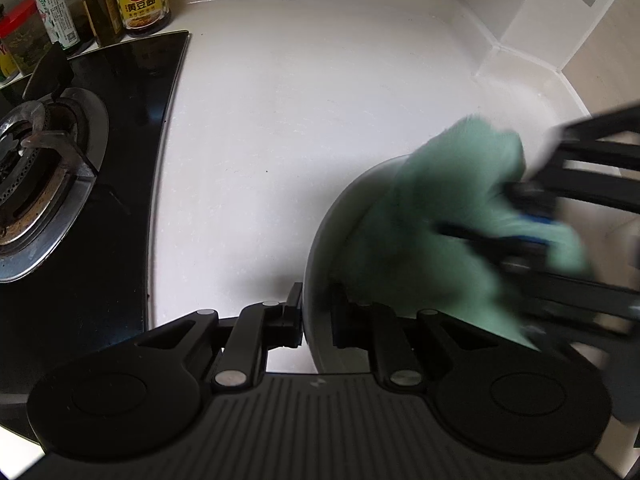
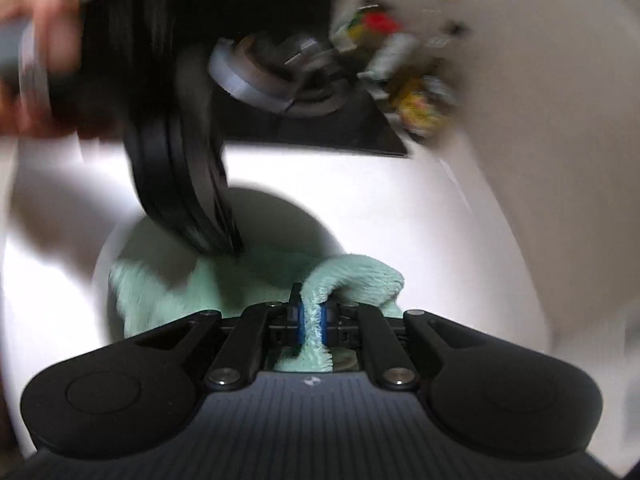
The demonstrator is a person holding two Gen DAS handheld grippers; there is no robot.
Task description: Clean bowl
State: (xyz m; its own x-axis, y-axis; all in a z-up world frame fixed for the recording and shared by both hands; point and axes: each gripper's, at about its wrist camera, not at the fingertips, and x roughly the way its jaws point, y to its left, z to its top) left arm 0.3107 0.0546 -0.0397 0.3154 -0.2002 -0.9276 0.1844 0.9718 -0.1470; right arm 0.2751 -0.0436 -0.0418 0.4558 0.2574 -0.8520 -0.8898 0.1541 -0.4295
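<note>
A pale bowl [image 1: 318, 256] stands on the white counter at the lower right of the left wrist view. My left gripper [image 1: 316, 308] is shut on its near rim, one finger outside the wall and one inside. A green cloth [image 1: 448, 208] fills the bowl, and my right gripper [image 1: 516, 216] comes in blurred from the right, shut on it. In the right wrist view the right gripper [image 2: 314, 320] pinches a fold of the cloth [image 2: 360, 276] between blue pads, over the bowl [image 2: 288, 216]. The left gripper [image 2: 224, 240] reaches down from the upper left, held by a hand [image 2: 36, 40].
A black glass hob [image 1: 120, 120] with a gas burner [image 1: 36, 168] lies left of the bowl. Sauce jars and bottles [image 1: 140, 0] stand behind it against the wall. White counter [image 1: 300, 100] stretches to a tiled wall corner [image 1: 520, 20] at the back right.
</note>
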